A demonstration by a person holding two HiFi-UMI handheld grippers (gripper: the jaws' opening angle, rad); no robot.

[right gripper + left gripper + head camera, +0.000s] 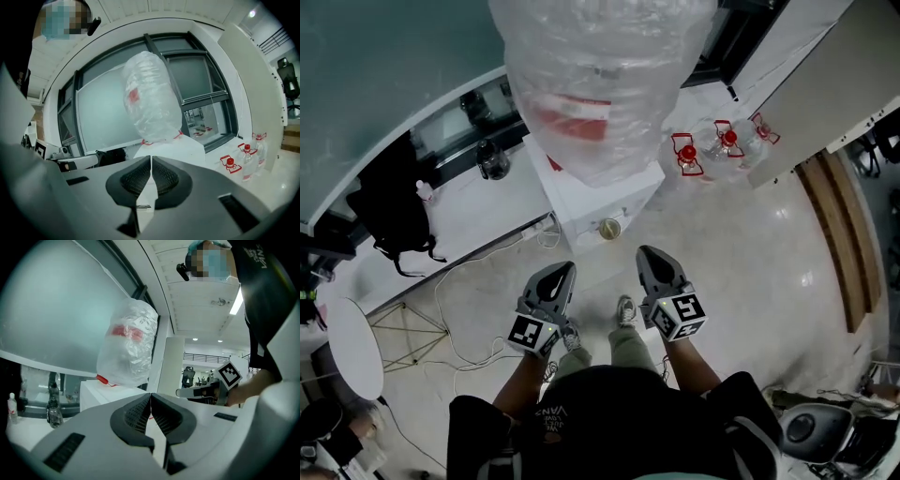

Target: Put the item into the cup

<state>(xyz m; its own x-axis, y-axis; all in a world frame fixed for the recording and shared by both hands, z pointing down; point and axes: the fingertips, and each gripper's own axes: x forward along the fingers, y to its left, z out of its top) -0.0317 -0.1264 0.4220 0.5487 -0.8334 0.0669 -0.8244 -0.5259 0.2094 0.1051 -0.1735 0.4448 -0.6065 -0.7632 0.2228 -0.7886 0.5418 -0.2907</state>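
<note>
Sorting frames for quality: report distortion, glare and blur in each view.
Head view: sharp, with glare spots on the glossy floor. Left gripper view: strong fisheye, dark corners, ceiling light blown out. Right gripper view: same fisheye, window frames bowed, bright glass behind the wrapped bottle.

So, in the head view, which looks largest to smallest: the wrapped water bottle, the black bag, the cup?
1. wrapped water bottle: the largest, though it is nearest the camera, which enlarges it.
2. black bag: clearly smaller in this view.
3. cup: by far the smallest.
</note>
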